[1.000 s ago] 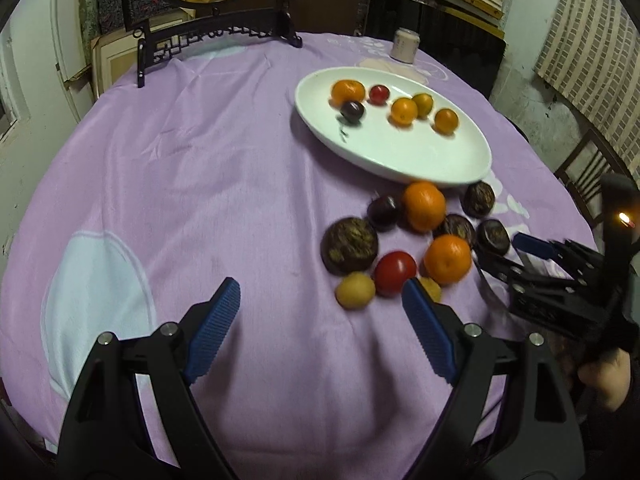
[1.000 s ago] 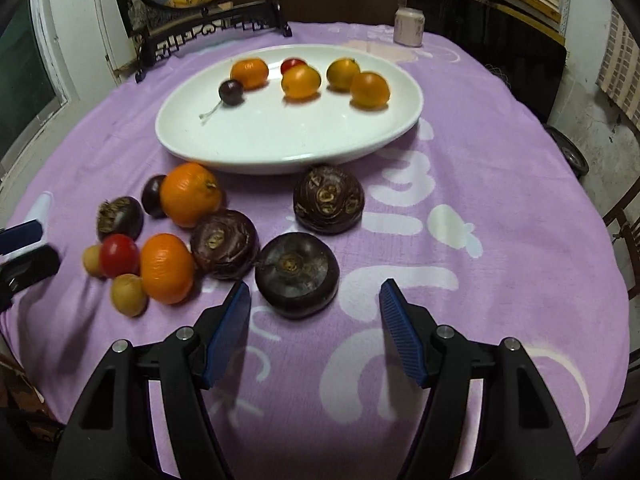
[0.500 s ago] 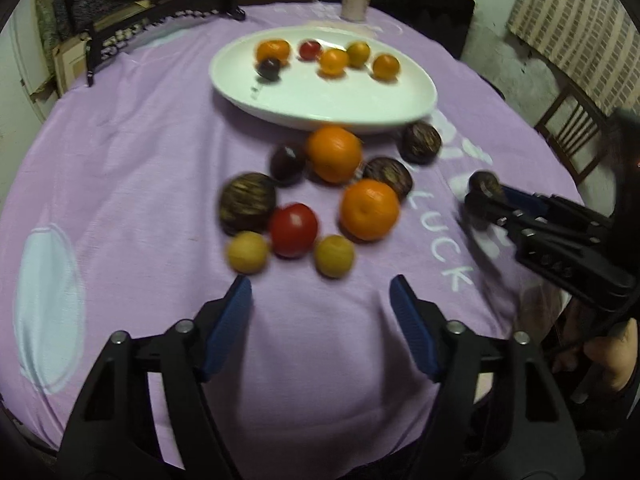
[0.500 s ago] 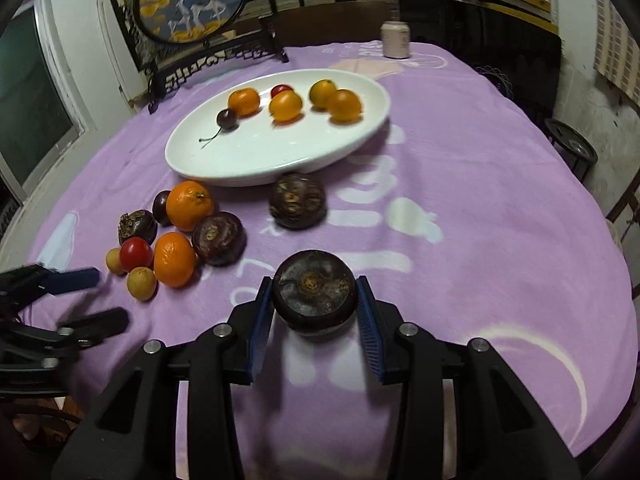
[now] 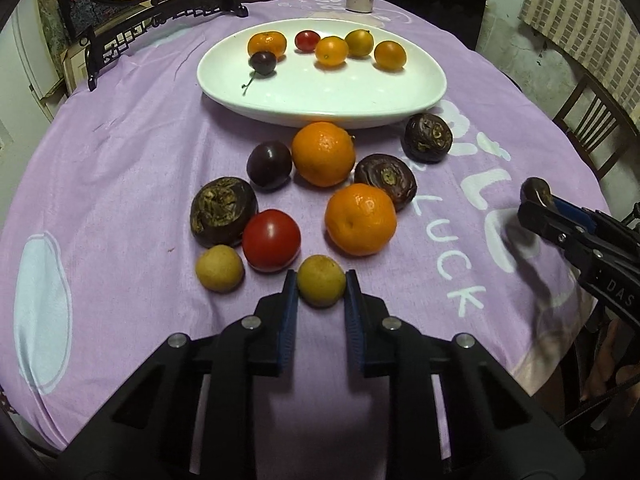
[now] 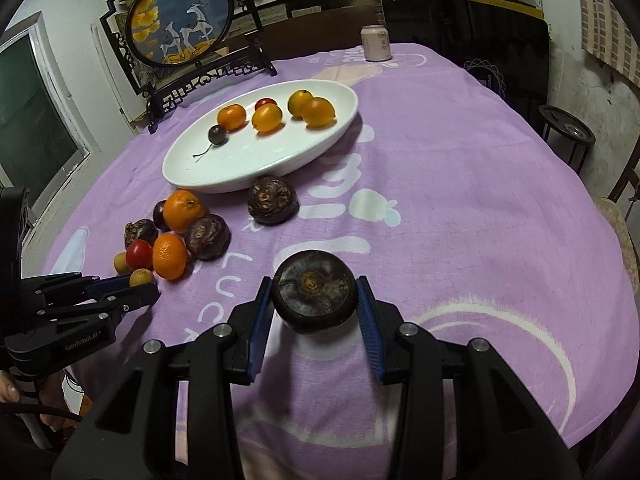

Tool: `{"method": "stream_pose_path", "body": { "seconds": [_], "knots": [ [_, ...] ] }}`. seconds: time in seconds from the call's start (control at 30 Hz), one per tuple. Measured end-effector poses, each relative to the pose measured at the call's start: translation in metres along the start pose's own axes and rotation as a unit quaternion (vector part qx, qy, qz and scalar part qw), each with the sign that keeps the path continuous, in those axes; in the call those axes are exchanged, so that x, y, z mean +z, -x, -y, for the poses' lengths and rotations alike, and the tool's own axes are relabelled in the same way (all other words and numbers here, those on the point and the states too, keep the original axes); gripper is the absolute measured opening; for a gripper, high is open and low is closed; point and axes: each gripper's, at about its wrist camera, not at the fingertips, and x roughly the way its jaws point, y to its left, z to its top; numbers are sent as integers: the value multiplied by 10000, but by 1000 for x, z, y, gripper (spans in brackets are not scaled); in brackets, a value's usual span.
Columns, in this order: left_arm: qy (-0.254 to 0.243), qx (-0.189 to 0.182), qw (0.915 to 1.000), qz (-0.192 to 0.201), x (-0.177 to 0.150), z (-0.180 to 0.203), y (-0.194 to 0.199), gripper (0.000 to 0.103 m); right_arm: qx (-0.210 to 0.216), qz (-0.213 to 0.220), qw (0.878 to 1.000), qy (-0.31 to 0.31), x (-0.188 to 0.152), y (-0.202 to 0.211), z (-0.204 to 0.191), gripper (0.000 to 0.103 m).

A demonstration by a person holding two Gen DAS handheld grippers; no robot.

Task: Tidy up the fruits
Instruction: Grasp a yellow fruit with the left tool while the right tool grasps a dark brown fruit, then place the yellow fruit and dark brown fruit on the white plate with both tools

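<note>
My left gripper [image 5: 321, 279] is shut on a small yellow fruit [image 5: 321, 289] at the near edge of the loose pile on the purple cloth. The pile holds two oranges [image 5: 323, 153], a red tomato [image 5: 271, 239], a dark plum [image 5: 269, 164], another yellow fruit [image 5: 219, 268] and dark brown water chestnuts [image 5: 222, 211]. My right gripper [image 6: 314, 289] is shut on one dark water chestnut [image 6: 314, 298], held just above the cloth, right of the pile. The white oval plate [image 5: 320, 116] beyond the pile carries several small fruits.
A framed round deer screen [image 6: 180, 28] on a black stand is at the table's back left, and a drink can [image 6: 375, 43] stands at the back. A wooden chair [image 5: 592, 120] is at the right of the table. A person's hand [image 6: 8, 392] shows at the lower left.
My left gripper moved in on the pile and shut on the small yellow fruit. My right gripper shut on the nearest dark water chestnut and drew it back from the pile.
</note>
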Motion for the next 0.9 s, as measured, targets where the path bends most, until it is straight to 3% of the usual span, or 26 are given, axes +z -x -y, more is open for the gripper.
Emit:
{"method": "stream_pose_path", "body": {
  "seconds": [0.47,0.57,0.73,0.83,0.9],
  "knots": [
    [152,-275,9986,421,18,-36,35,24,2,25,9995,306,26,-8,-36,41],
    [188,-249,9977,608,40,-50,40,24,77,74,9988,484,45,-13,-50,41],
    [367,-181,9974,588,116,-72,15,24,205,47,9976,660,96,-46,-67,41],
    [535,-227,9973,443,169,-80,-16,24,-20,16,9973,732,131,-78,-71,41],
    [595,-207,9974,359,187,-84,-34,24,-269,-34,9973,685,148,-99,-65,41]
  ]
}}
